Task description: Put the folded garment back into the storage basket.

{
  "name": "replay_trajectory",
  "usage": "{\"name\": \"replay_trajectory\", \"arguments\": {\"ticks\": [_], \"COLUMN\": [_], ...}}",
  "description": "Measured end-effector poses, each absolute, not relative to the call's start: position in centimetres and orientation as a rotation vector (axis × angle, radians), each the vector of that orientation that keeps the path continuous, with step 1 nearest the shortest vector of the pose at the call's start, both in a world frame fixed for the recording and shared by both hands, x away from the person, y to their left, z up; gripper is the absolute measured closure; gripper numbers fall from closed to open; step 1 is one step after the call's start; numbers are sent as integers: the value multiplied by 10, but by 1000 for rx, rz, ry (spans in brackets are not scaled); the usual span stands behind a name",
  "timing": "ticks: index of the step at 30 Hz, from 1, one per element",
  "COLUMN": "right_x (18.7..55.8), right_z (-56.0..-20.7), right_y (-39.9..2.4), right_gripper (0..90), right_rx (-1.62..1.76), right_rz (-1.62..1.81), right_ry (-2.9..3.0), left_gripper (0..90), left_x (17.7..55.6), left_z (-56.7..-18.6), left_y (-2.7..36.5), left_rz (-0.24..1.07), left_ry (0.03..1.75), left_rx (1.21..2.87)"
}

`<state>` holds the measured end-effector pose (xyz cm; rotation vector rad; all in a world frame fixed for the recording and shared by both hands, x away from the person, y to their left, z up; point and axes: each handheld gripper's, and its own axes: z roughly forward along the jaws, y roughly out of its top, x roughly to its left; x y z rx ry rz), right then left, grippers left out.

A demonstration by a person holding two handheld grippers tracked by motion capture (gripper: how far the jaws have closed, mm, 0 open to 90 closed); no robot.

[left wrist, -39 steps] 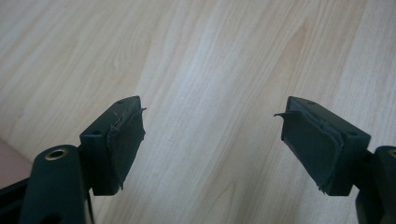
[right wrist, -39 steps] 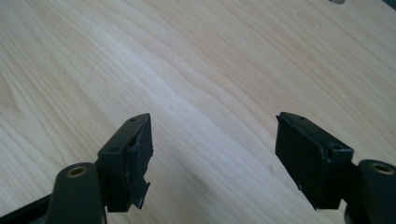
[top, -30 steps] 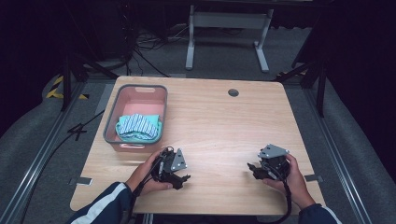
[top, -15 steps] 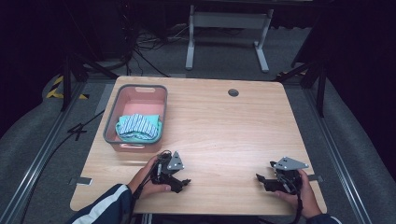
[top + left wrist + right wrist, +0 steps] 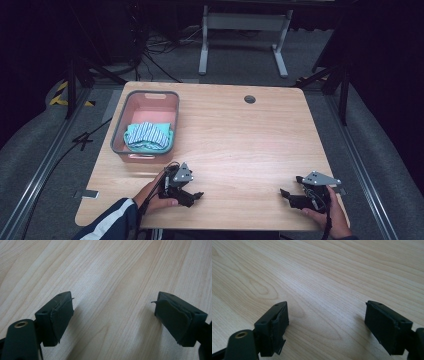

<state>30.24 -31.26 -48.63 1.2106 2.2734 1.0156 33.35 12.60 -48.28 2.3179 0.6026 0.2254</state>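
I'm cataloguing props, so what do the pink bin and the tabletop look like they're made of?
The pink rectangular bin with grey rim looks like moulded plastic, smooth and matte, with rounded corners and a cut handle slot. The light tabletop looks like wood or wood-grain laminate, with visible grain lines and a low sheen.

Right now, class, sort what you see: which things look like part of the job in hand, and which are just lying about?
Likely part of the job:
pink basin
striped cloth inside it
left gripper, open
right gripper, open

Just lying about:
round hole in the table
metal stand on the floor behind
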Motion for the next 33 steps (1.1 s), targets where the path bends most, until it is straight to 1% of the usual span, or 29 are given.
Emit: {"name": "replay_trajectory", "arguments": {"ticks": [33], "right_x": [303], "right_z": [-486], "right_y": [-313], "right_gripper": [195], "right_rx": [1204], "right_rz": [1011], "right_ry": [2277], "left_gripper": [144], "left_x": [333], "left_z": [-483], "left_y": [125], "left_rz": [223], "left_ry": [612], "left_rx": [2316]}}
